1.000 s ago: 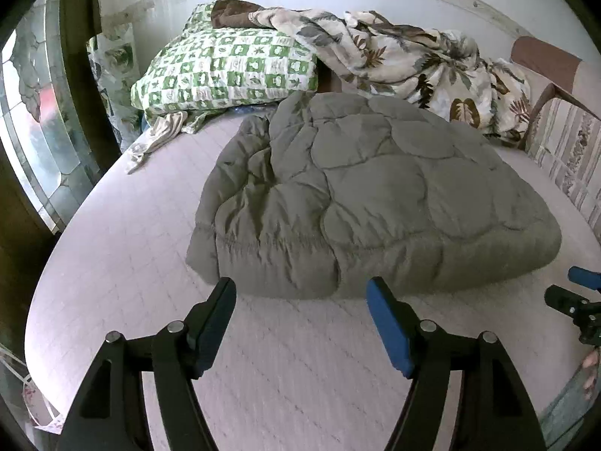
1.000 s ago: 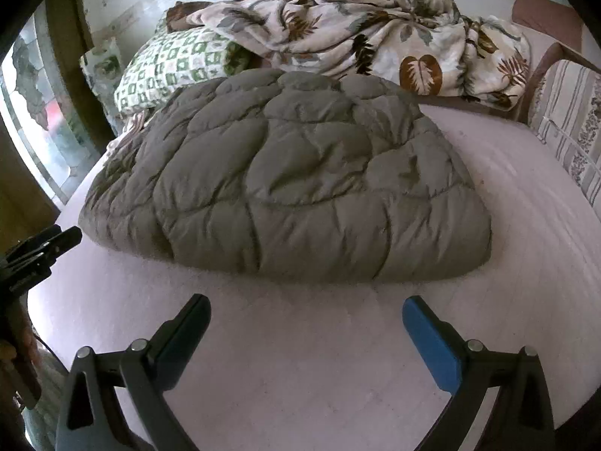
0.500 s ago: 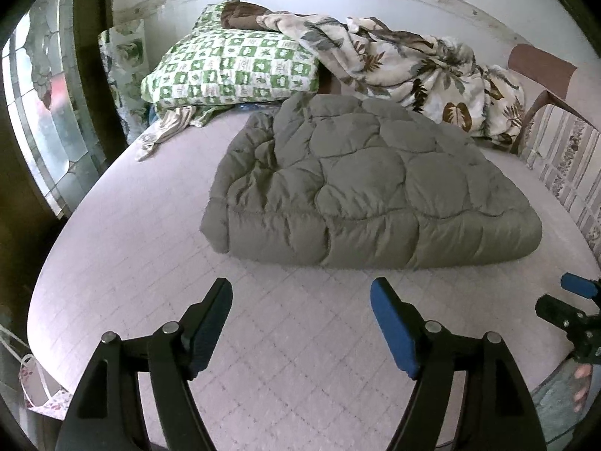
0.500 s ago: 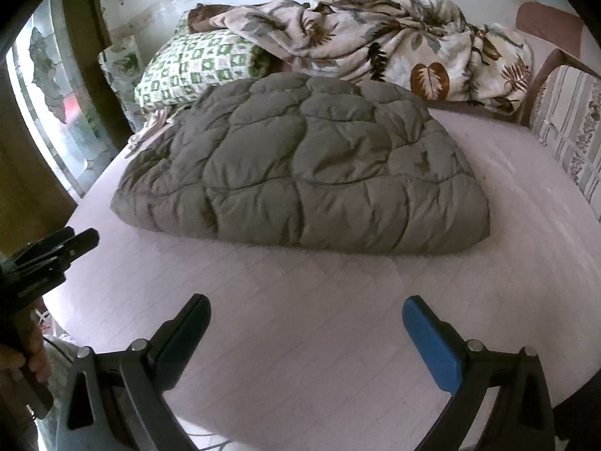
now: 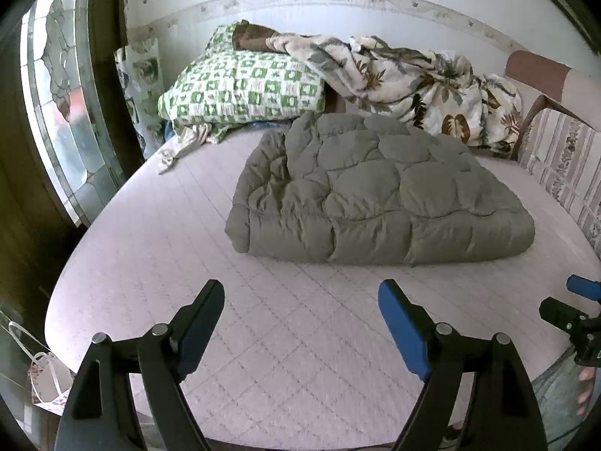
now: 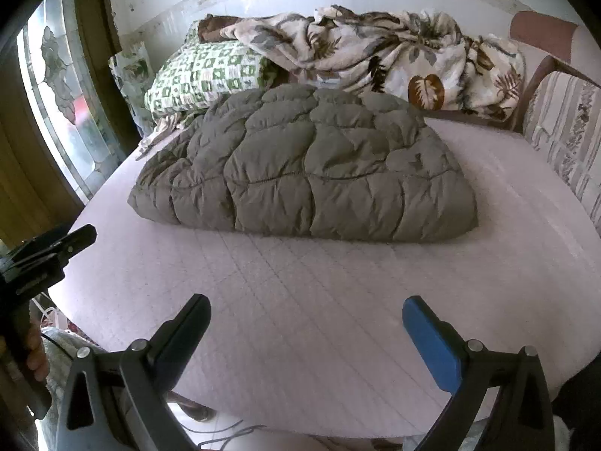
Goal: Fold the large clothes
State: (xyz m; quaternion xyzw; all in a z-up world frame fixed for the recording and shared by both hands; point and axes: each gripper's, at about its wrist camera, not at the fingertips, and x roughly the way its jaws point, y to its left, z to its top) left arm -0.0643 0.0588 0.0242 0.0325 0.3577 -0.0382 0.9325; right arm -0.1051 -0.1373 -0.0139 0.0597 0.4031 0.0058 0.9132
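Observation:
A grey quilted puffy garment [image 5: 375,195] lies folded in a thick rectangle in the middle of the pale pink bed [image 5: 285,330]. It also shows in the right wrist view [image 6: 308,173]. My left gripper [image 5: 300,300] is open and empty, held back over the bed's near edge, well short of the garment. My right gripper [image 6: 306,314] is open and empty too, also over the near edge. Each gripper shows at the edge of the other's view: the right gripper [image 5: 578,300] and the left gripper [image 6: 52,248].
A green checked pillow [image 5: 240,86] and a leaf-print blanket [image 5: 413,82] are piled at the bed's far end. A stained-glass window [image 5: 64,112] is on the left, a striped seat back [image 5: 563,165] on the right.
Both grippers have pulled back from the folded garment toward the near edge of the bed. Both stay open. The garment has not moved.

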